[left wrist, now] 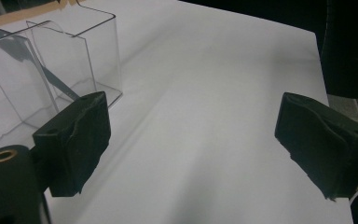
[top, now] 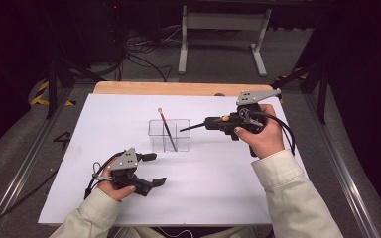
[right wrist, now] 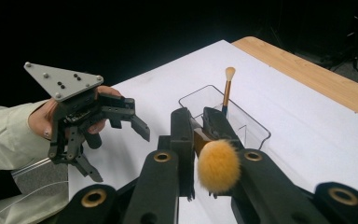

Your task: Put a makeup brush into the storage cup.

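Note:
A clear divided box [top: 156, 140] stands mid-table, with a thin brush [top: 166, 130] leaning in it, pale tip up. My right gripper [top: 209, 122] is just right of the box, shut on a second brush [top: 191, 127] whose dark handle points at the box. In the right gripper view its fluffy orange head [right wrist: 218, 166] sits behind the jaws of that gripper [right wrist: 196, 120], with the box [right wrist: 254, 123] and the leaning brush [right wrist: 227, 88] beyond. My left gripper [top: 154, 169] lies low at the front left, open and holding nothing. Its pads [left wrist: 74, 140] stand wide apart beside the box [left wrist: 88, 51].
White sheet [top: 218, 183] covers the table, with a wooden edge [top: 178, 88] at the back. A grey metal stand [top: 223, 22] and cables lie on the floor beyond. In the right gripper view the other hand and left gripper [right wrist: 116, 135] show at the left.

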The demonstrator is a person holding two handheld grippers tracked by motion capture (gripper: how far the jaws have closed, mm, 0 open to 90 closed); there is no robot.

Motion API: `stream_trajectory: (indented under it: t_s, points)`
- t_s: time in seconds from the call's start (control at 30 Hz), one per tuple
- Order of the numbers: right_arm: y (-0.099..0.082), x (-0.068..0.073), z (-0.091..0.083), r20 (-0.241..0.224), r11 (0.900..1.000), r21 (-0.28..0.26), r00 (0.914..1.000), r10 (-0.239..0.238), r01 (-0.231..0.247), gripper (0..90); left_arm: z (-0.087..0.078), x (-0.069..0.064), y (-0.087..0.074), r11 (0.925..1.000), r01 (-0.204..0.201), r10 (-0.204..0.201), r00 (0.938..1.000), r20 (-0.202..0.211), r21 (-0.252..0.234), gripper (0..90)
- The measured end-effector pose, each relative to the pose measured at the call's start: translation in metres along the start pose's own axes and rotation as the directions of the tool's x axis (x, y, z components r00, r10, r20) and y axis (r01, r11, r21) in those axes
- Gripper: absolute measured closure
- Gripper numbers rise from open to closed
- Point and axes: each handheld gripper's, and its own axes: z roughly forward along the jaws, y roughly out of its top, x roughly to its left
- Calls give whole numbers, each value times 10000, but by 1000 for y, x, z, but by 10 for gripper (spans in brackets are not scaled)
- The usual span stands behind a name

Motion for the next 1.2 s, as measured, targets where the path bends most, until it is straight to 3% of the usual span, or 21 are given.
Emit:
stream_trajectory:
  t_s: [0.2,0.47,0.67,1.2]
  points:
    - [8,-3,4,110,9996,297,9999,35,-38,834,0,0,-2,9992,-63,69,9999,-149,382,55]
    - [18,-6,12,333,9957,915,9993,-176,145,834,-10,2,-3,9993,139,-152,9991,-402,-343,51]
    - [23,-10,21,478,9901,1403,9988,-121,53,834,-13,2,-5,9992,77,-102,9979,-634,-389,48]
    - [37,-16,43,530,9776,2102,9984,-186,70,834,-21,-3,-8,9993,-21,-10,9965,-840,-371,41]
